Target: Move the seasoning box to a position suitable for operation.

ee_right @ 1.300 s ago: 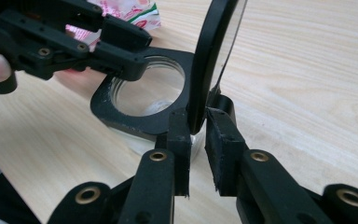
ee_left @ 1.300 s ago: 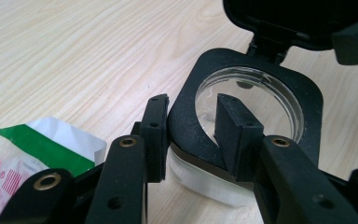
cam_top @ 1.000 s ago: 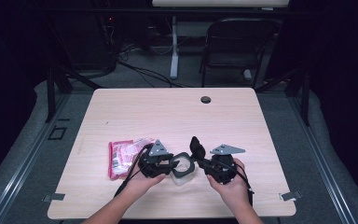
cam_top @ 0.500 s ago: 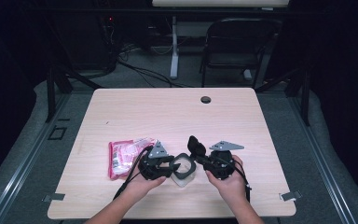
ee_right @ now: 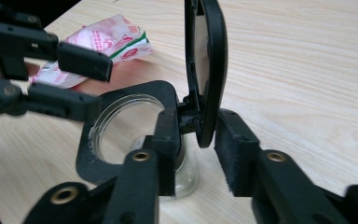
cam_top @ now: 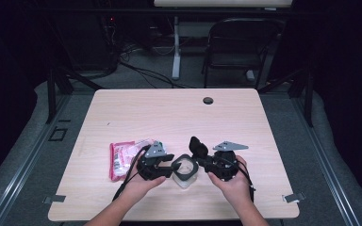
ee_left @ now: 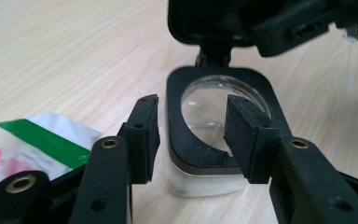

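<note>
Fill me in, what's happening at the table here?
A person with a gripper in each hand is working on a small clear container with a black hinged lid, which stands flipped up and open. The left gripper straddles the container's black rim; whether its pads press on it is unclear. The right gripper sits at the hinge, its jaws just opened, with the lid's lower edge loose between them. A red-and-white packet lies to the left on the table.

Bench (cam_top: 169, 117): pale wood-grain laminate, smooth, matt. Container (ee_left: 200, 184): clear glossy plastic body; black matt plastic rim and flip lid (ee_right: 209, 60). Packet (cam_top: 122, 157): glossy printed plastic film, crinkled. Claw pads (ee_left: 242, 135): black, matt, rubbery.
</note>
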Demonstrator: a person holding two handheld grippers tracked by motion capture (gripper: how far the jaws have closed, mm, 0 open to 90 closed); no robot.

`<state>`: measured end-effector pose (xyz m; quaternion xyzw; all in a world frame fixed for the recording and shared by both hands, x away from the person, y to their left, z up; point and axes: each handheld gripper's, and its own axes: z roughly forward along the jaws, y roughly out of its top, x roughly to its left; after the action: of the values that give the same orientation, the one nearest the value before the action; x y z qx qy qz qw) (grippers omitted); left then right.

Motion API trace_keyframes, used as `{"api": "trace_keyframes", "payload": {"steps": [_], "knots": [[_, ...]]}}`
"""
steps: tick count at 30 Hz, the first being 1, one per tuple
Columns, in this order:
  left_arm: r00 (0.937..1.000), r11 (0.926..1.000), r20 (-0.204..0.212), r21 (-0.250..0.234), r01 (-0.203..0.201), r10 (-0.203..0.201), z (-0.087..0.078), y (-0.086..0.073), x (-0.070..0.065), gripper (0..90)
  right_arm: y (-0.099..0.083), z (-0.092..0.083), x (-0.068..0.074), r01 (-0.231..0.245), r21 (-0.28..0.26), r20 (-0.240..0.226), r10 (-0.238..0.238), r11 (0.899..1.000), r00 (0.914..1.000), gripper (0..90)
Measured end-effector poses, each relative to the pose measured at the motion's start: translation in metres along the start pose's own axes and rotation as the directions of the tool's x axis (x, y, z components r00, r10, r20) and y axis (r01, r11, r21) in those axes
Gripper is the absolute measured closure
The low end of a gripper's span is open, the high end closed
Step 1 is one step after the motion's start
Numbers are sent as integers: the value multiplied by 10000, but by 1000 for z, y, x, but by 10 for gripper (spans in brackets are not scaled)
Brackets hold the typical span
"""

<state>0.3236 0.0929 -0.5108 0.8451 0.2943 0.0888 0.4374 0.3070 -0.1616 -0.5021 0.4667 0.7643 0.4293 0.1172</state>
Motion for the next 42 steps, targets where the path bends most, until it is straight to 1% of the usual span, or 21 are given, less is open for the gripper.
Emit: {"api": "trace_keyframes", "payload": {"steps": [3, 6, 10, 12, 13, 14, 16, 17, 18, 21, 25, 26, 27, 28, 29, 31, 33, 35, 36, 39, 42], "knots": [[9999, 9997, -128, -242, 67, -71, -10, 3, 5, 549, 1, -8, -1, 38, 54, -141, -37, 10000, 9999, 641], [9997, 9995, -154, -275, 171, -175, -15, 4, 9, 549, 2, -12, -1, -7, 197, -223, 12, 9998, 9998, 624], [9992, 9988, -176, -333, 365, -371, -24, 6, 15, 550, 7, -21, 2, 107, 285, -292, -99, 9995, 9995, 609], [9991, 9989, -270, -354, 323, -332, -29, 8, 17, 550, 9, -26, 3, 175, 258, -286, -168, 9995, 9994, 607], [9988, 9989, -392, -363, 295, -309, -34, 10, 19, 550, 13, -33, 5, 213, 320, -357, -202, 9993, 9992, 598], [9988, 9989, -392, -363, 295, -309, -34, 10, 19, 550, 13, -33, 5, 213, 320, -357, -202, 9993, 9992, 598], [9973, 9986, -666, -455, 286, -316, -44, 10, 23, 549, 15, -39, 6, 331, 374, -315, -319, 9988, 9990, 591], [9964, 9984, -782, -471, 303, -339, -50, 7, 25, 548, 17, -42, 7, 338, 415, -327, -325, 9986, 9989, 585], [9964, 9984, -782, -471, 303, -339, -50, 7, 25, 547, 17, -42, 7, 338, 415, -327, -325, 9986, 9989, 585], [9924, 9987, -1168, -387, 338, -381, -65, -4, 30, 542, 20, -47, 8, 337, 470, -315, -322, 9983, 9990, 582], [9821, 9993, -1861, -269, 247, -292, -77, -29, 37, 503, 21, -50, 10, 322, 440, -459, -302, 9985, 9985, 580], [9821, 9993, -1861, -269, 247, -292, -77, -29, 37, 494, 22, -50, 10, 364, 462, -447, -344, 9983, 9984, 579], [9804, 9992, -1941, -274, 290, -338, -77, -34, 39, 494, 22, -50, 10, 364, 462, -447, -344, 9983, 9984, 579], [9777, 9988, -2049, -228, 422, -460, -77, -42, 44, 457, 22, -50, 11, 333, 414, -449, -315, 9986, 9985, 578], [9777, 9988, -2049, -228, 422, -460, -77, -42, 44, 446, 22, -50, 11, 333, 414, -449, -315, 9986, 9985, 578], [9726, 9984, -2254, -215, 527, -562, -75, -49, 47, 441, 23, -51, 9, 304, 421, -499, -283, 9987, 9984, 577], [9728, 9980, -2231, -168, 606, -628, -71, -52, 48, 431, 23, -50, 8, 187, 309, -514, -171, 9993, 9985, 575], [9736, 9985, -2217, 9, 554, -538, -65, -55, 47, 430, 23, -49, 6, 135, 252, -503, -122, 9996, 9987, 576], [9735, 9990, -2267, 247, 360, -295, -59, -57, 45, 430, 23, -48, 5, 143, 311, -515, -127, 9994, 9986, 576], [9735, 9990, -2286, 408, 164, -67, -52, -59, 41, 432, 23, -47, 6, 161, 361, -553, -141, 9992, 9984, 576], [9706, 9986, -2389, 496, -170, 284, -42, -59, 36, 433, 22, -44, 6, 190, 410, -567, -167, 9990, 9982, 572]]}}
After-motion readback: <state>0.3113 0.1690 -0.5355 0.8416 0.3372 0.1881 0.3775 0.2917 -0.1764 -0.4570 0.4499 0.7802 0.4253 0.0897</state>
